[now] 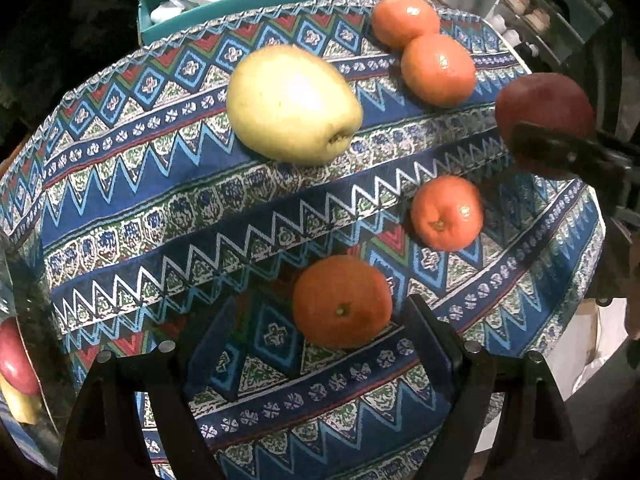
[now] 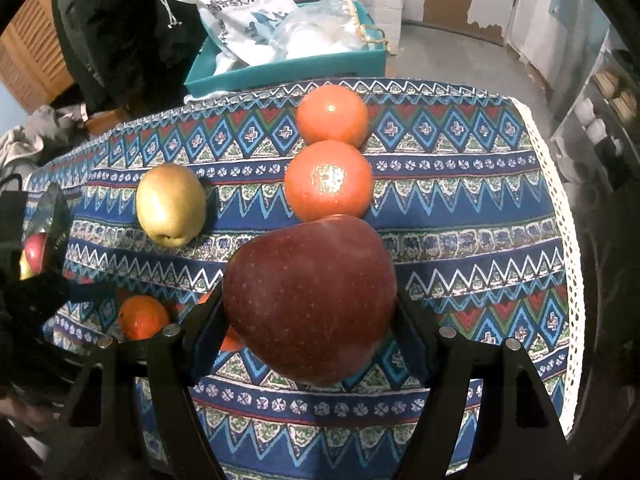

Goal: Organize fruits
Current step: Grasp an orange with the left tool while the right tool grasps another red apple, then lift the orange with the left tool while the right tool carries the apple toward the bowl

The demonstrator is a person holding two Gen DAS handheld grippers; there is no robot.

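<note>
A patterned blue tablecloth [image 1: 160, 208] carries loose fruit. My left gripper [image 1: 316, 316] hangs open over an orange [image 1: 342, 302], which lies between its fingers, nearer the right one, untouched. Another orange [image 1: 447, 212] sits beyond it, and two more [image 1: 438, 70] touch each other at the far edge. A yellow-green pear-like fruit [image 1: 294, 104] lies in the middle. My right gripper [image 2: 310, 304] is shut on a dark red apple [image 2: 310, 300], held above the cloth. The left wrist view shows the same apple [image 1: 544, 108] at the right.
A clear container [image 1: 40, 380] at the left edge holds a red apple [image 1: 14, 360] and something yellow. A teal tray [image 2: 288, 68] with plastic bags stands behind the table. The cloth's lace hem [image 2: 560, 220] marks the right edge, with shelving [image 2: 608, 92] beyond.
</note>
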